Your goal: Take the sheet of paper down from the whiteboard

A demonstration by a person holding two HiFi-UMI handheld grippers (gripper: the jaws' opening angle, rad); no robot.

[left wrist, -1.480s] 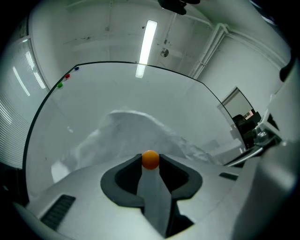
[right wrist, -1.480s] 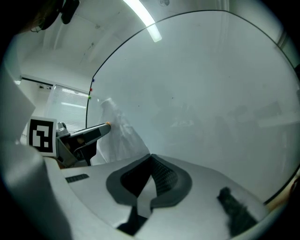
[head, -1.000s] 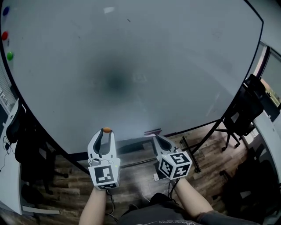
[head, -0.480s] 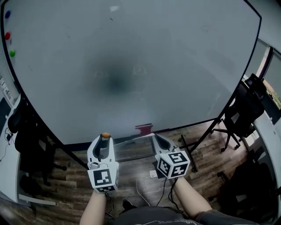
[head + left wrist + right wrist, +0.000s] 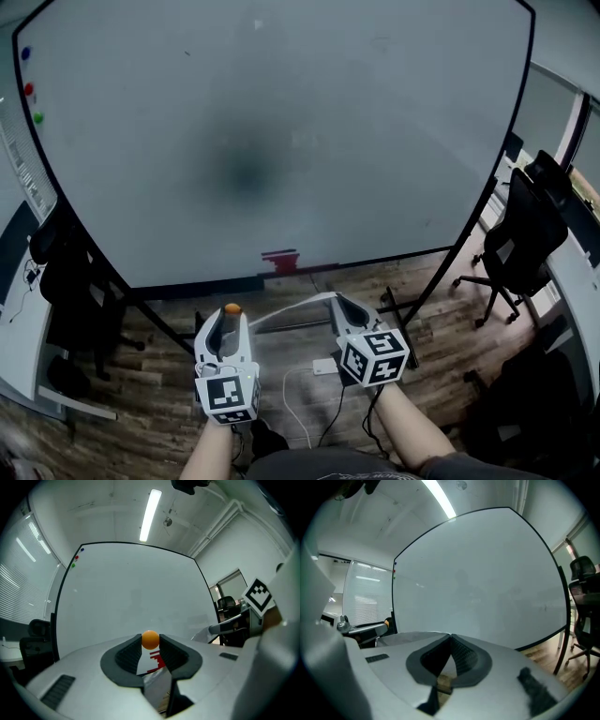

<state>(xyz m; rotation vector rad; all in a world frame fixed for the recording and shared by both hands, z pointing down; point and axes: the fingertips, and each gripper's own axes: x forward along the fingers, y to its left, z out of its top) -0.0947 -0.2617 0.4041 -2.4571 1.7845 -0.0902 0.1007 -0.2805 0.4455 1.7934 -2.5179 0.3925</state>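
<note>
The whiteboard (image 5: 281,112) fills the upper head view, its surface bare in front of me. My left gripper (image 5: 230,317) is low and left of centre, shut on a small orange round magnet (image 5: 231,308), which sits pinched between the jaw tips (image 5: 150,640). To the right, my right gripper (image 5: 339,301) is shut on the sheet of paper (image 5: 286,310). The sheet shows nearly edge-on as a thin white strip running left from the jaw tips. In the right gripper view the jaws (image 5: 450,636) meet with the pale sheet (image 5: 417,635) spreading left.
A red object (image 5: 280,260) rests at the board's bottom edge. Blue, red and green magnets (image 5: 29,90) dot its upper left corner. A black office chair (image 5: 523,234) stands right; dark chairs and a desk (image 5: 56,291) stand left. A cable and white adapter (image 5: 323,366) lie on the wood floor.
Both grippers have drawn back from the whiteboard and sit lower in the view; the board looks farther away. The magnet and sheet stayed in the jaws.
</note>
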